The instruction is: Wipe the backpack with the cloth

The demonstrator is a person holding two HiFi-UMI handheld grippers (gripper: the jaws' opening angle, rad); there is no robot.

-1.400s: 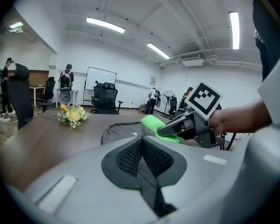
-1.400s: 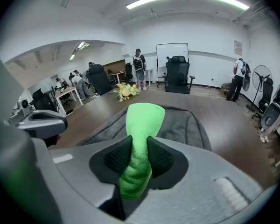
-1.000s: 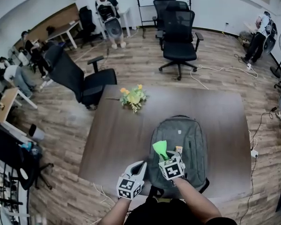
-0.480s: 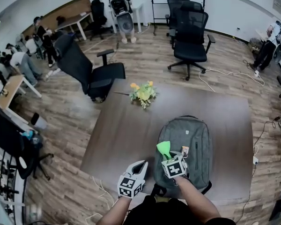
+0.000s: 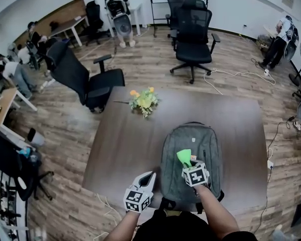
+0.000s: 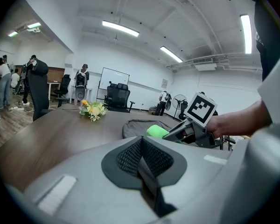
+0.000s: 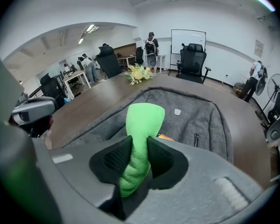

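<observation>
Grey fabric backpack (image 5: 206,143) lies flat, front side up, on the dark brown wooden table (image 5: 125,144), close to its near edge and nearer the right near corner. The right gripper (image 5: 189,163) is above the lower part of the backpack, jaws clamped on a bright green folded cloth (image 5: 183,156) that sticks out past the tips; whether the cloth touches the fabric cannot be told. The left gripper (image 5: 147,177) hangs at the near edge, just beside the backpack's left side, jaws pressed together with nothing between them. A small bunch of yellow flowers (image 5: 143,100) lies towards the far edge.
</observation>
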